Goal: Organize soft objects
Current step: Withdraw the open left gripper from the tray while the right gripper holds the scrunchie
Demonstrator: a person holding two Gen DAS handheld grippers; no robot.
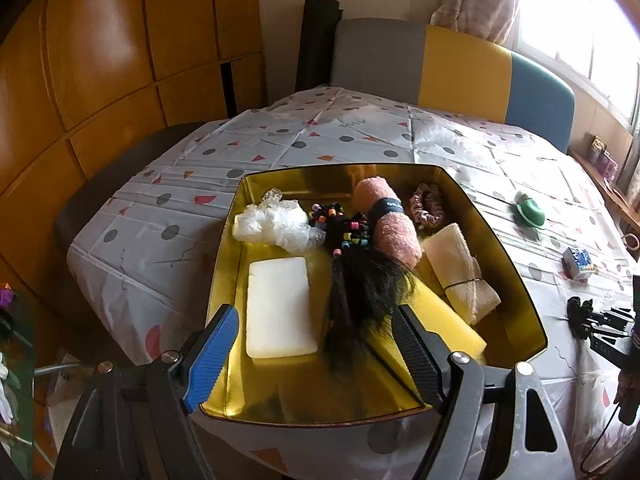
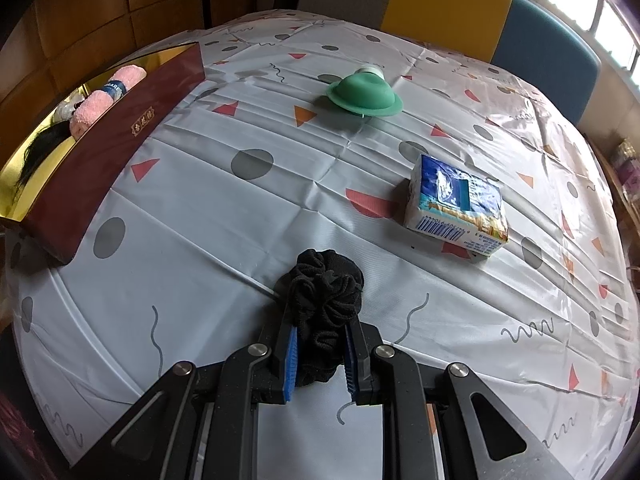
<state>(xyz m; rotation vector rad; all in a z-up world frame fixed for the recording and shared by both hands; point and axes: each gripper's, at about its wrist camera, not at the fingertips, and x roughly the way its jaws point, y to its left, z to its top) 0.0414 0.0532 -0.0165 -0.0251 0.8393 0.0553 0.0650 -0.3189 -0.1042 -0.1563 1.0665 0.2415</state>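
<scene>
Right gripper (image 2: 320, 354) clamped on black scrunchie (image 2: 326, 304) near table's (image 2: 240, 208) front edge; left gripper (image 1: 316, 344) wide, empty above gold box (image 1: 516, 264); next, probably lifting scrunchie over box's wall, releasing inside.

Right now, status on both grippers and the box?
Left gripper open over gold-lined box. Right gripper shut on black fabric scrunchie. Path clear.

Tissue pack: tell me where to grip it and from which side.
Grip the tissue pack across its two long side faces, coming down from above. It lies flat on the tablecloth with its broad printed face up, and the sides look free: the green cap sits well apart. The right gripper is shut on the black scrunchie, so that must go first.
</scene>
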